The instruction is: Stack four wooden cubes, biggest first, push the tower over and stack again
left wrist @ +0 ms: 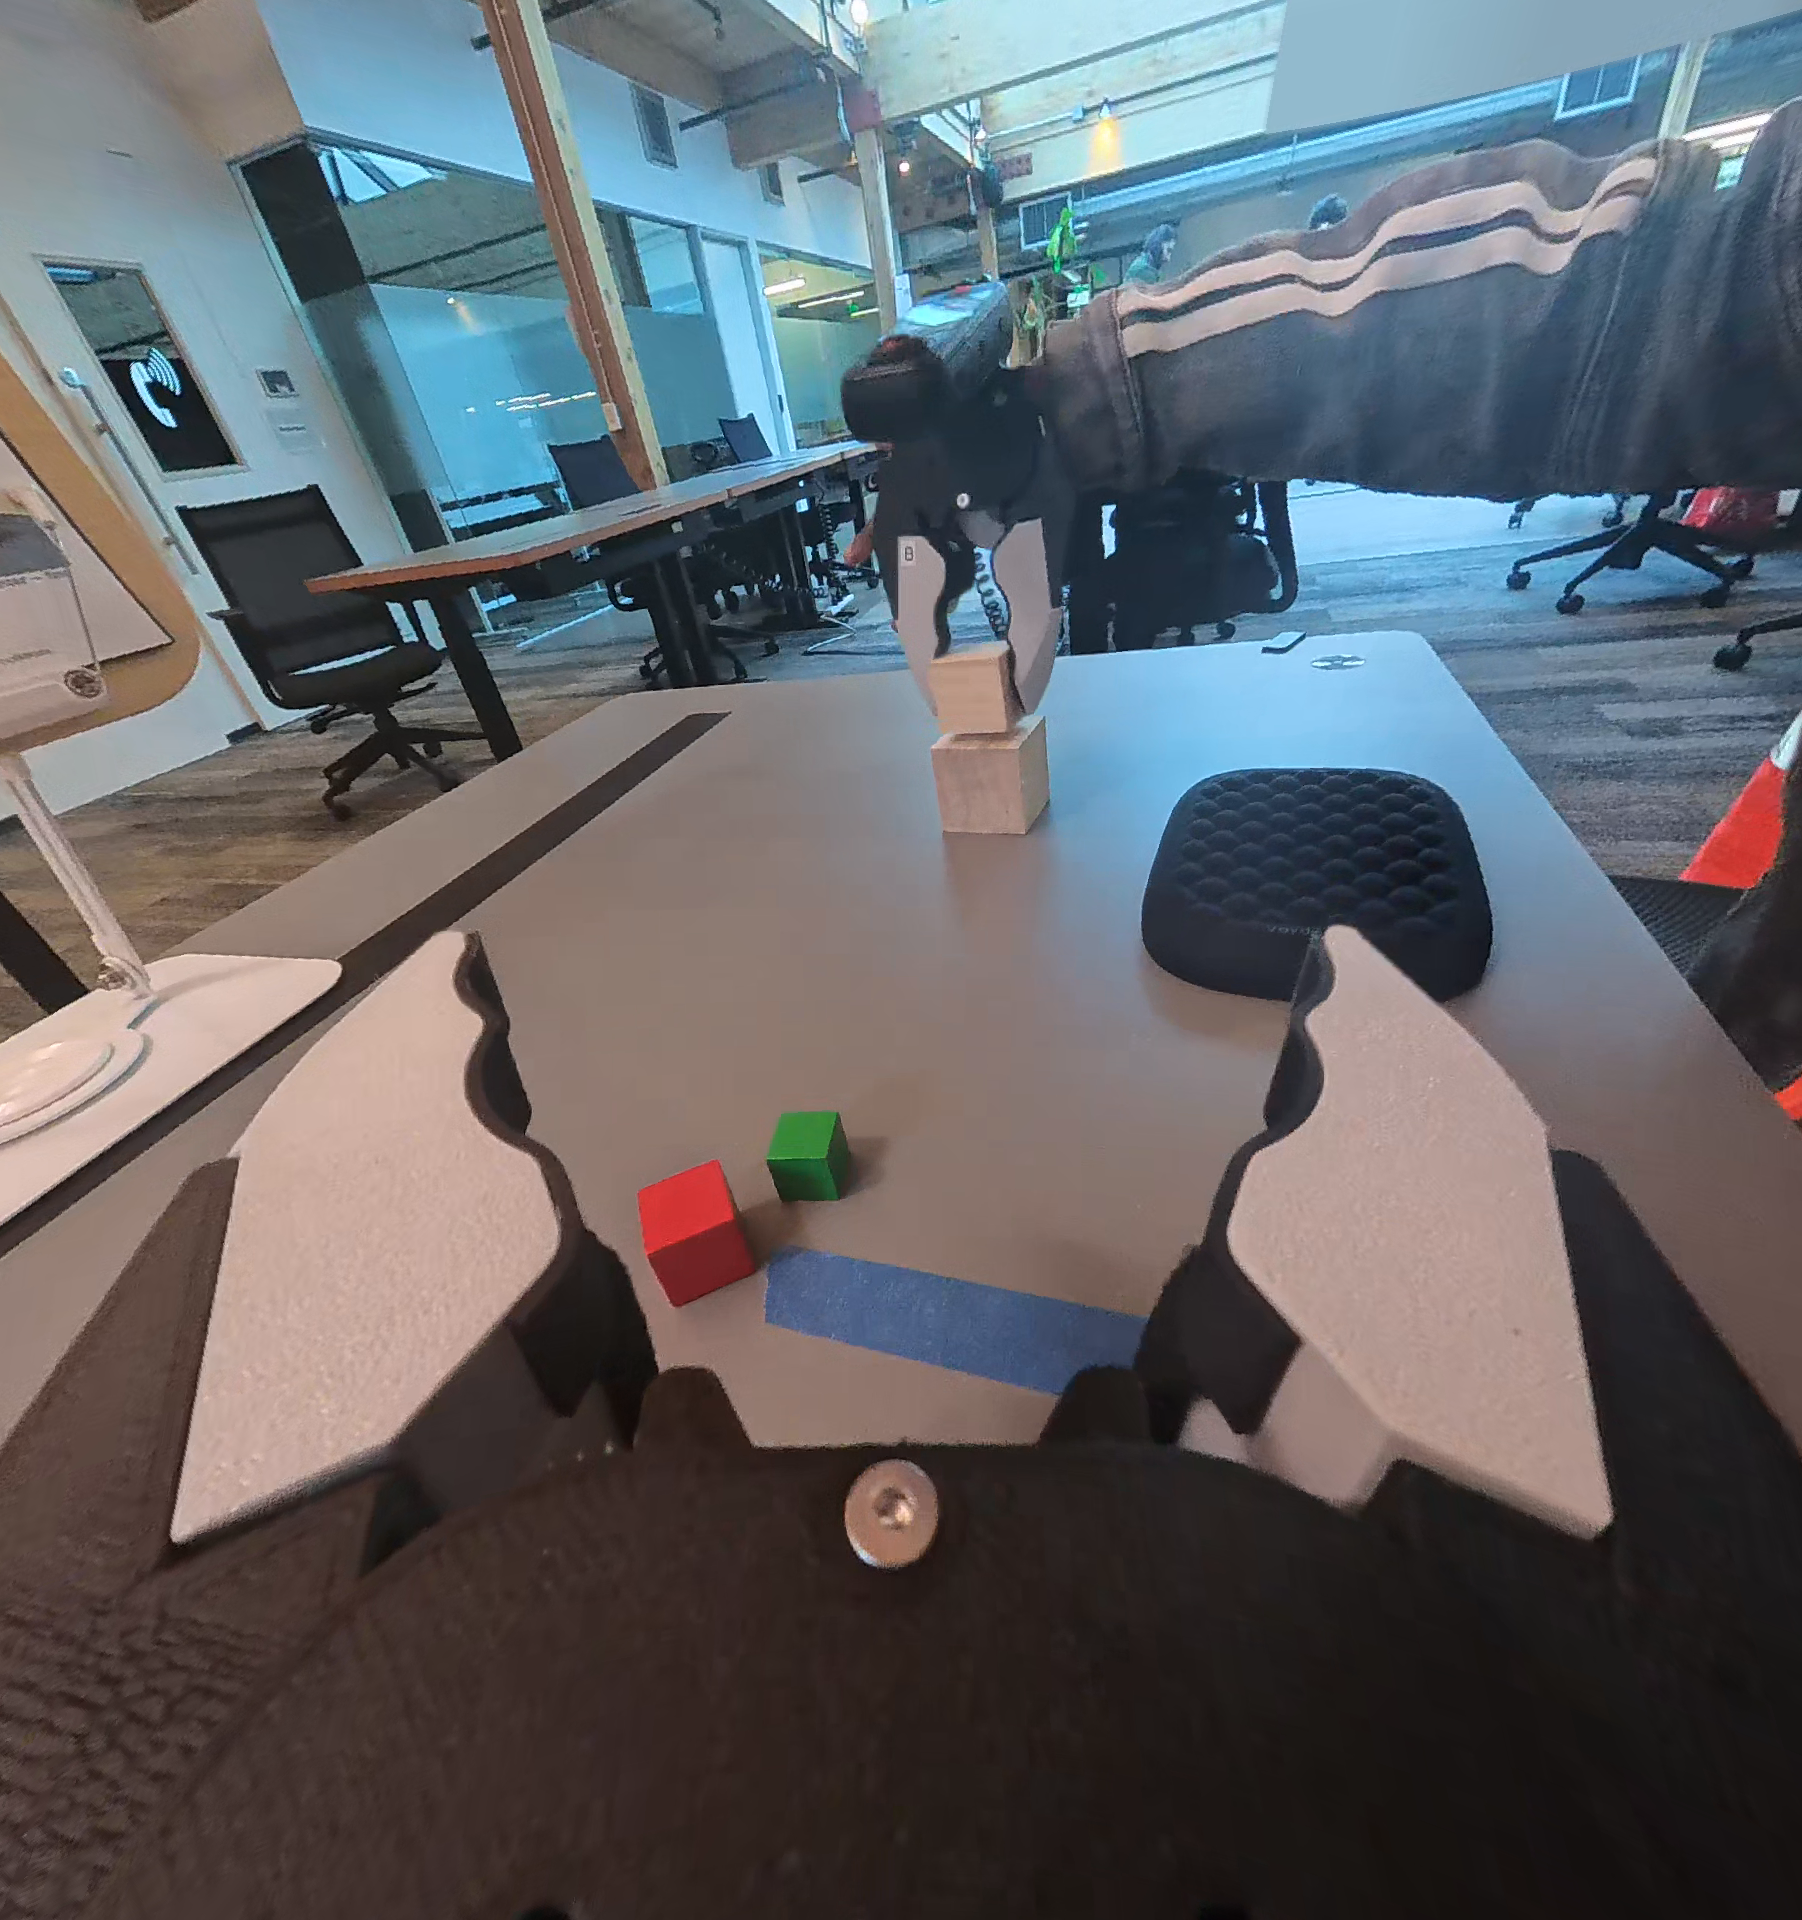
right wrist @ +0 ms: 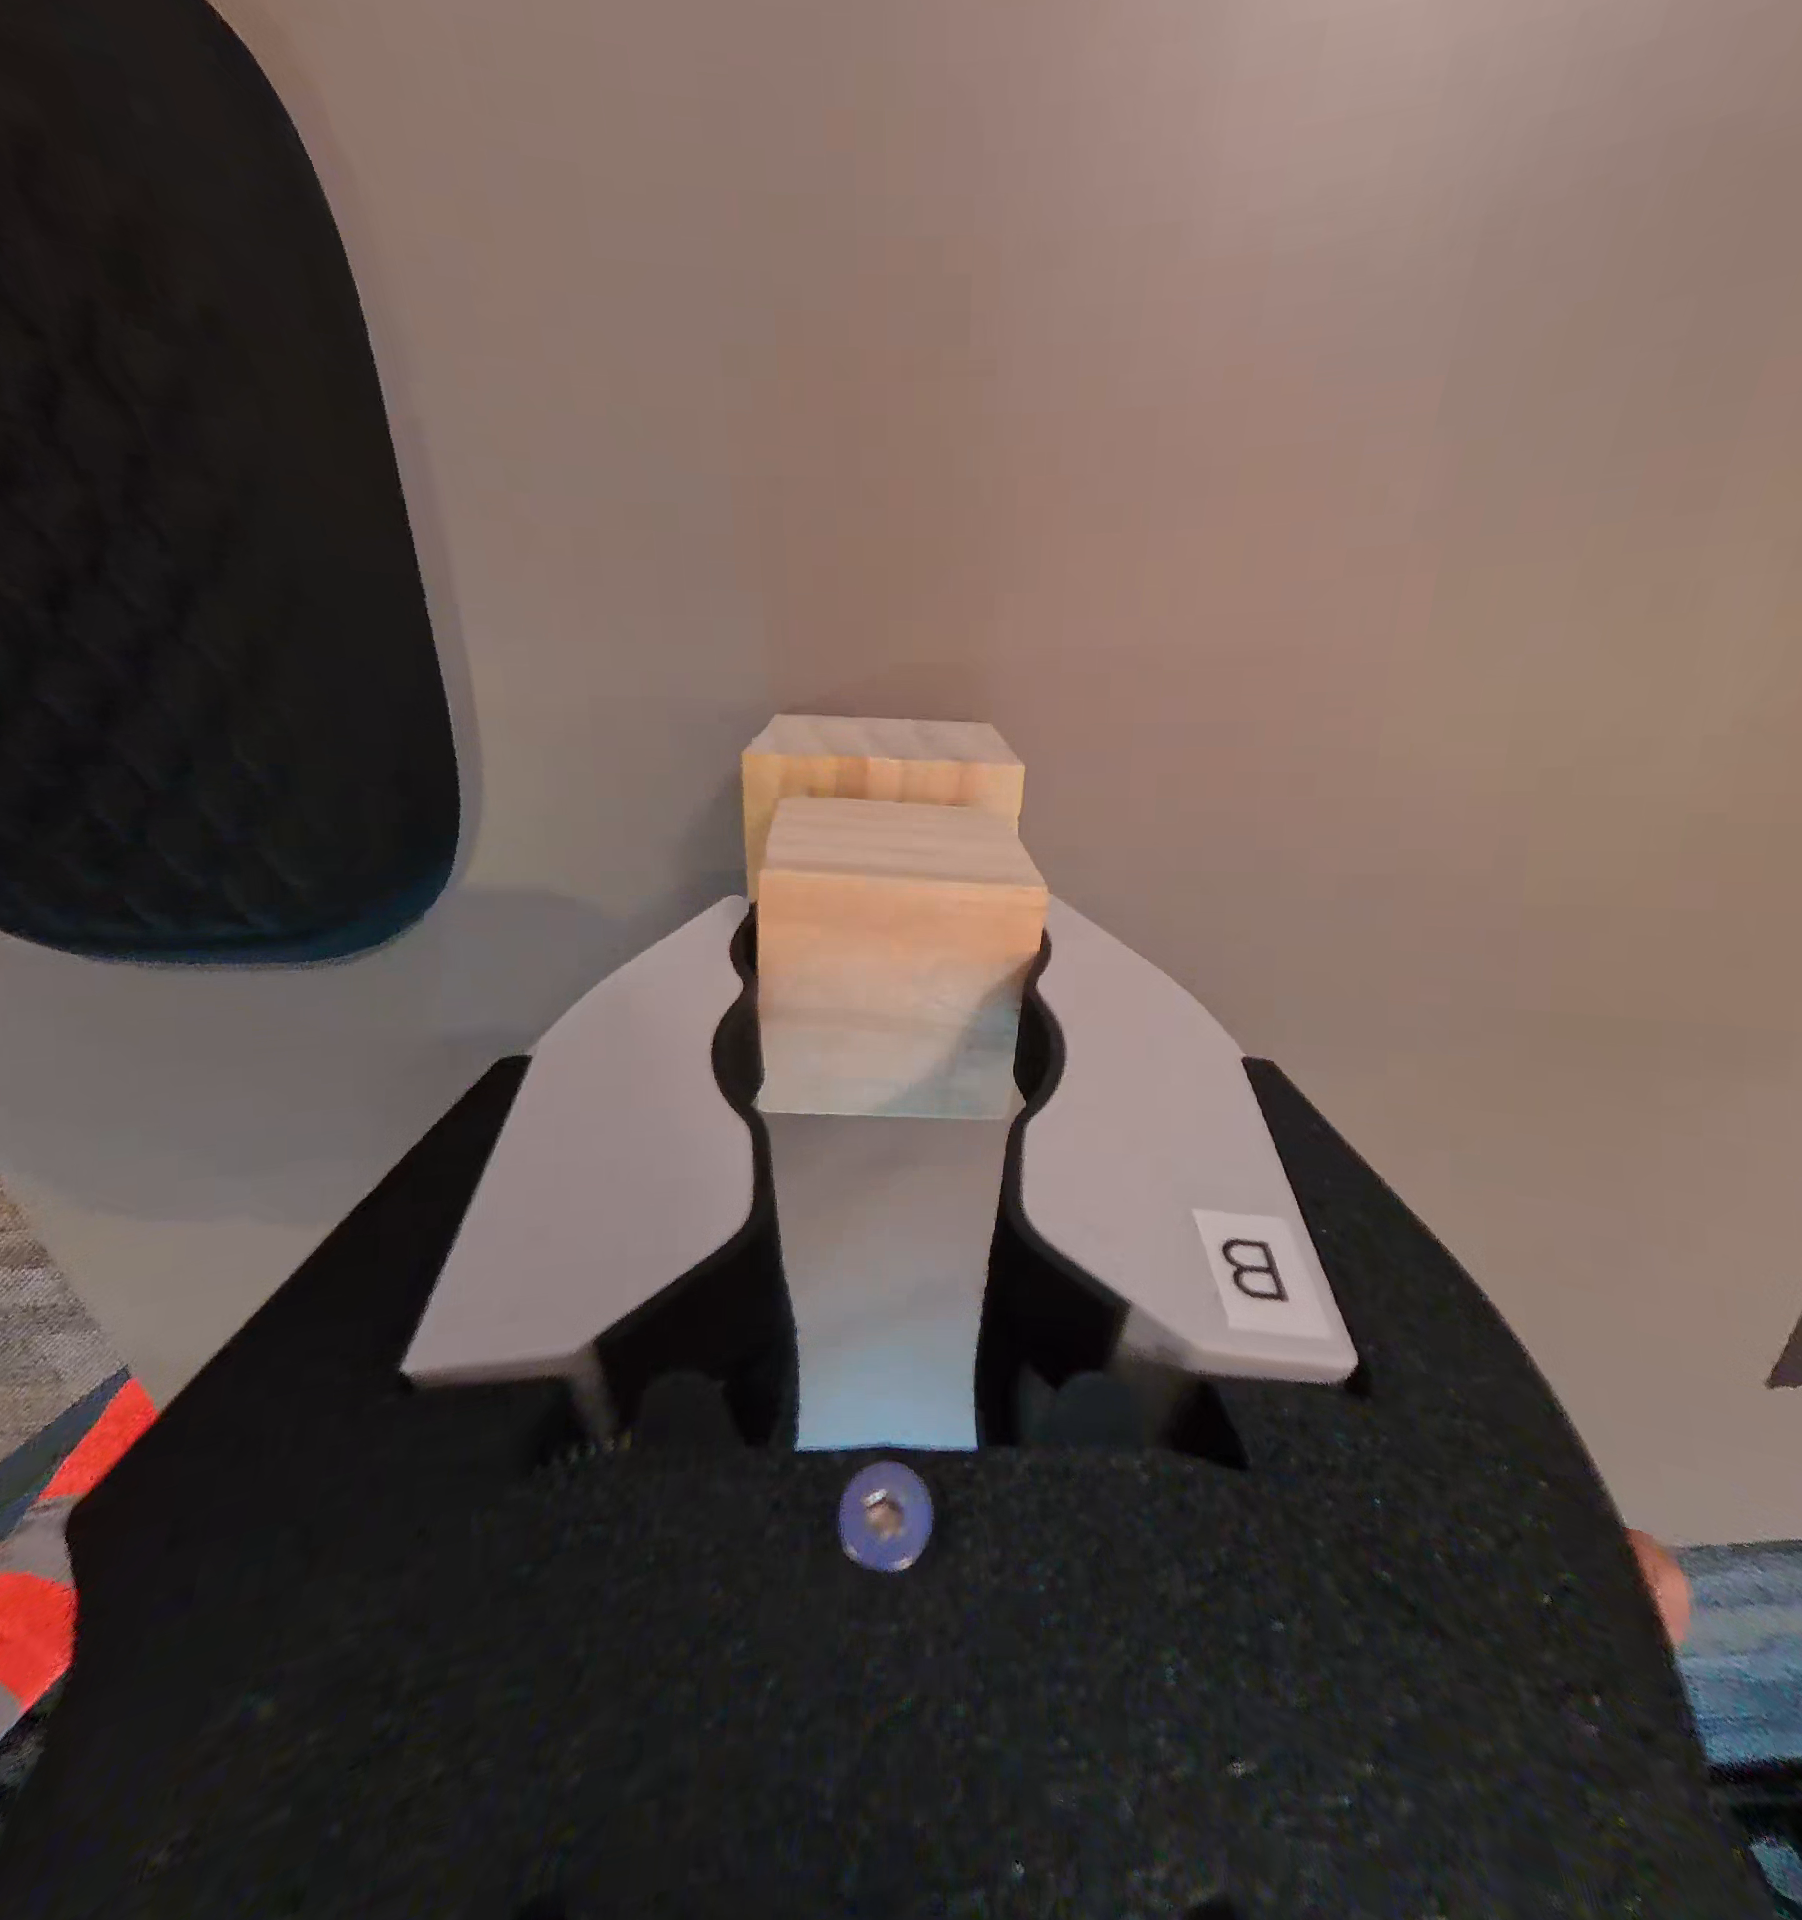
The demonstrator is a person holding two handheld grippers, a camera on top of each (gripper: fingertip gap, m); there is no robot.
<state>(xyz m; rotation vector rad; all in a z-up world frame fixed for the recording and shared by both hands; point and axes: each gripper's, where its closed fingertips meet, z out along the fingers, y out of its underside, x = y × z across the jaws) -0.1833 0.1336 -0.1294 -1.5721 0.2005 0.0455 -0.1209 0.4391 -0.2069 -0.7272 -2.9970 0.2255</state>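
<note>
Left wrist view: left gripper (left wrist: 892,1039) has its fingers spread wide with nothing between them, low over the grey tabletop (left wrist: 772,935). Small red wooden cube (left wrist: 694,1230) and smaller green wooden cube (left wrist: 808,1154) sit on the table between the fingers' bases, close together but apart, neither touched. Strip of blue tape (left wrist: 949,1320) lies flat just right of the red cube.

Farther back, right gripper (left wrist: 975,686), held by a person in a brown striped sleeve (left wrist: 1396,353), points down and clamps a plain light-wood cube (left wrist: 972,689). Both fingers press its sides. That cube is right at the top of the larger plain light-wood cube (left wrist: 988,777), slightly tilted and offset; can't tell if it rests fully or only touches at an edge. Larger cube stands on the table, left of a black textured rounded pad (left wrist: 1312,883).

Right wrist view: right gripper's fingers (right wrist: 668,1039) narrowly set, pads tight on the smaller plain cube (right wrist: 897,987), with the larger cube (right wrist: 881,769) directly beyond it. Black pad (right wrist: 149,520) at left.

Left edge of the left wrist view: white stand base (left wrist: 97,1039) on a neighbouring surface.
</note>
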